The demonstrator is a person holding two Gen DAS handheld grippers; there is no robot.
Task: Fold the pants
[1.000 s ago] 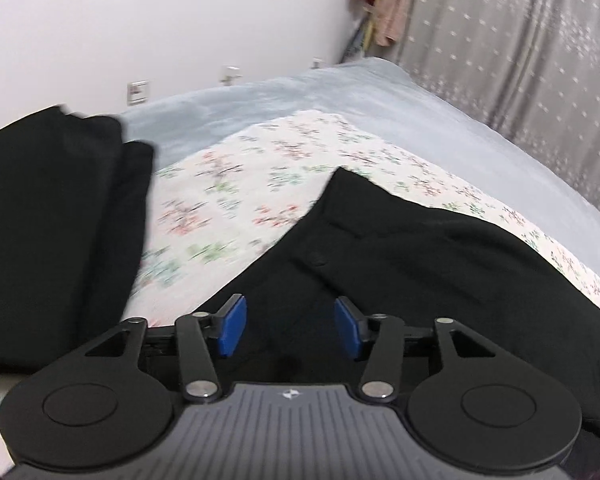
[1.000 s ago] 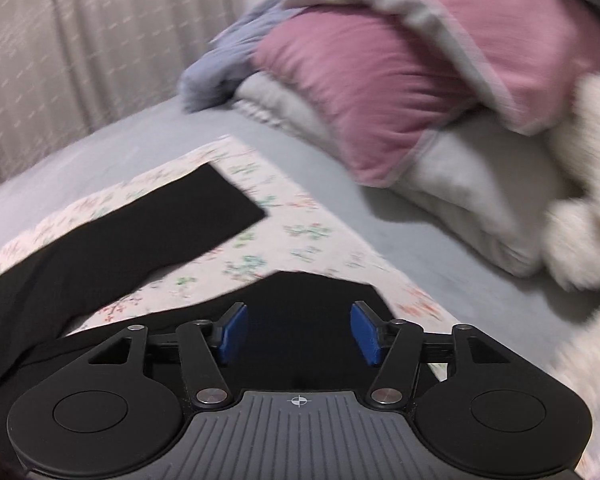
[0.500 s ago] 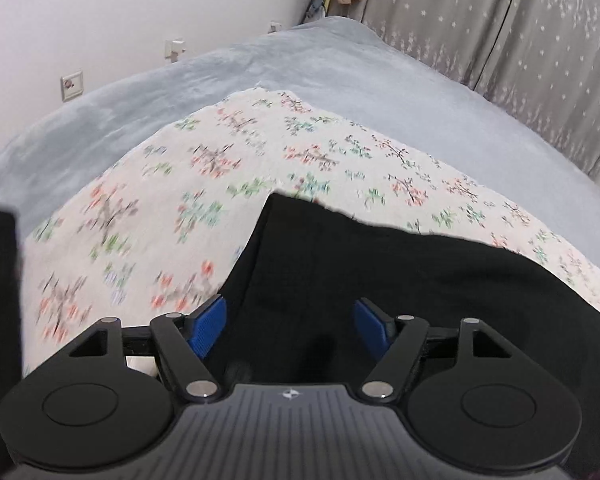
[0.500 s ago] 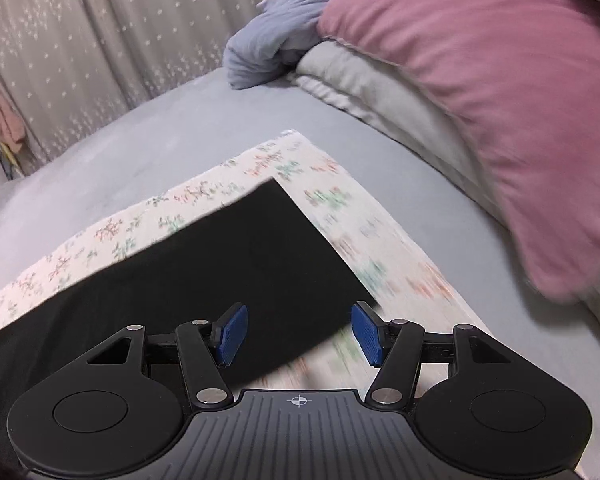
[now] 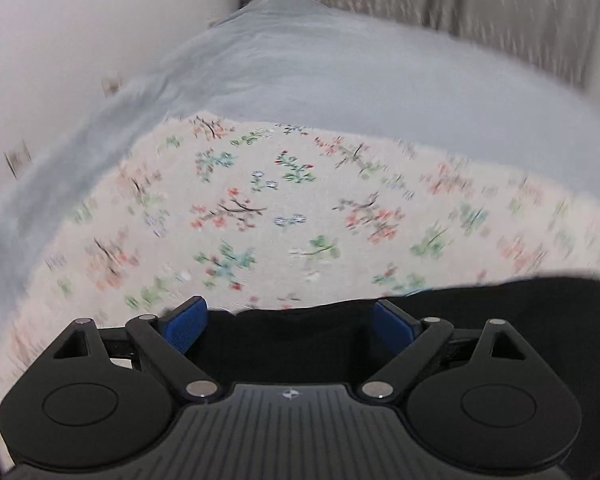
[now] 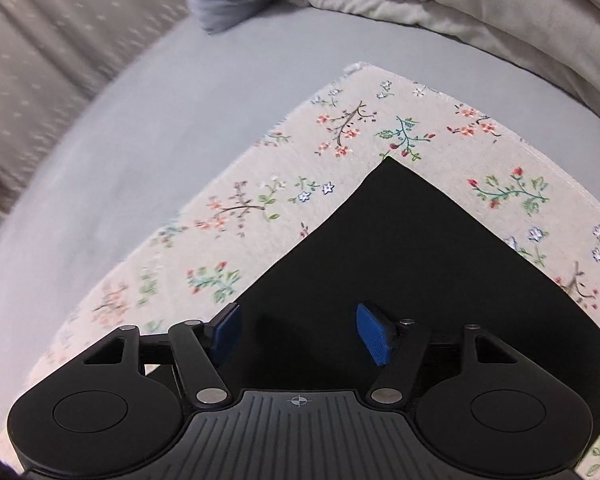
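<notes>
Both the left gripper (image 5: pixel 286 318) and right gripper (image 6: pixel 300 330) have just been spreading wide over flat, matte black pants (image 6: pixel 400 240), gripping nothing.

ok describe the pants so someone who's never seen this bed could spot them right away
Start at the bed's grey-blue cover, then find the pale floral cloth spread flat on it. The pants lie on that cloth, one square corner toward the pillows. They are the only plain black thing there, unlike the patterned cloth and light bedding.
</notes>
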